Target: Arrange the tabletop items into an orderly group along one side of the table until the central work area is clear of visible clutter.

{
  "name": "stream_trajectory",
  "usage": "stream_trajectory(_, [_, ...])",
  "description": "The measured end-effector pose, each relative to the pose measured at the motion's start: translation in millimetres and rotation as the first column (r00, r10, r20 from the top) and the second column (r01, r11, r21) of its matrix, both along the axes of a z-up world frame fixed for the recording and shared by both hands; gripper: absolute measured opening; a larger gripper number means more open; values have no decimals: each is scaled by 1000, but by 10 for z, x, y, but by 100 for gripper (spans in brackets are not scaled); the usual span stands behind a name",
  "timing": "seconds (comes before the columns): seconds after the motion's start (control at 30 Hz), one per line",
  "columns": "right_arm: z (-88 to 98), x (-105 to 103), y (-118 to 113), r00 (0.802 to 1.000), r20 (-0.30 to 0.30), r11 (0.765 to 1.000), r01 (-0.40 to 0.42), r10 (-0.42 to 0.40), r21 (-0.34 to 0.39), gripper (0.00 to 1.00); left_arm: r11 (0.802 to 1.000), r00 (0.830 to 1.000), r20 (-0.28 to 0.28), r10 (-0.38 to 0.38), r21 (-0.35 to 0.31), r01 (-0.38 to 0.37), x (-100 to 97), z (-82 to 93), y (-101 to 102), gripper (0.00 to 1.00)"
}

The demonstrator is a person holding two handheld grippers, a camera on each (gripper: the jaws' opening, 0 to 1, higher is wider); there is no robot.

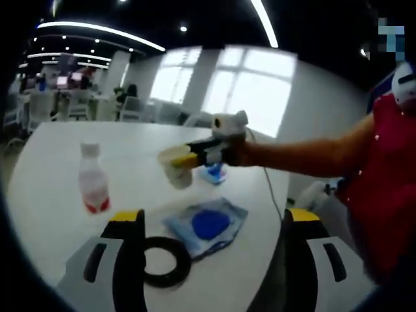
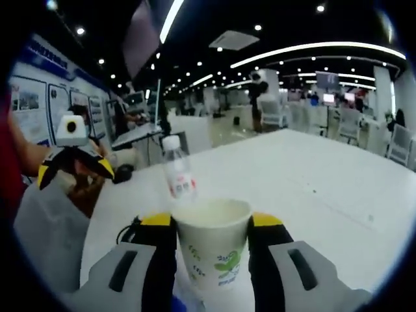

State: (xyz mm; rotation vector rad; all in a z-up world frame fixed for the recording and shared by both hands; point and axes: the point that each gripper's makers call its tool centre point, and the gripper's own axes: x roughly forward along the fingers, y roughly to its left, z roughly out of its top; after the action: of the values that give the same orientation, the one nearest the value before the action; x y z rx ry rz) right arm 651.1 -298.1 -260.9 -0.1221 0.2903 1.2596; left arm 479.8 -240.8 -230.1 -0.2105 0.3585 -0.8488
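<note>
Item: paper cup (image 2: 212,244), white with green print, open mouth up. It sits between the jaws of my right claw (image 2: 211,224), which is clenched on its wall just under the rim; in the left gripper view the same cup (image 1: 177,166) is carried above the white surface (image 1: 58,162). I judge it light, thin-walled and easily crushed, so grip gently and keep it level; contents cannot be told.

Item: small bottle (image 1: 93,179), white cap, red band, upright on the surface, well apart from the cup.

Item: blue cloth (image 1: 208,224) and black ring (image 1: 162,261), lying near my left claw (image 1: 211,218), which is released with nothing between its jaws.
</note>
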Motion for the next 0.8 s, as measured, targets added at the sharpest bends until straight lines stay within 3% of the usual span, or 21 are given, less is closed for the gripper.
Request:
stream_trajectory(0.23, [-16,4,305,998,44,996,-56,53,62,41,1000,1000,-3,21,0,-21,4,15,51,85])
stream_trajectory(0.8, [-394,15,769,989,20,982,-150,149,118,40,996,996,-28,87,2,-87,34,-78,155,85])
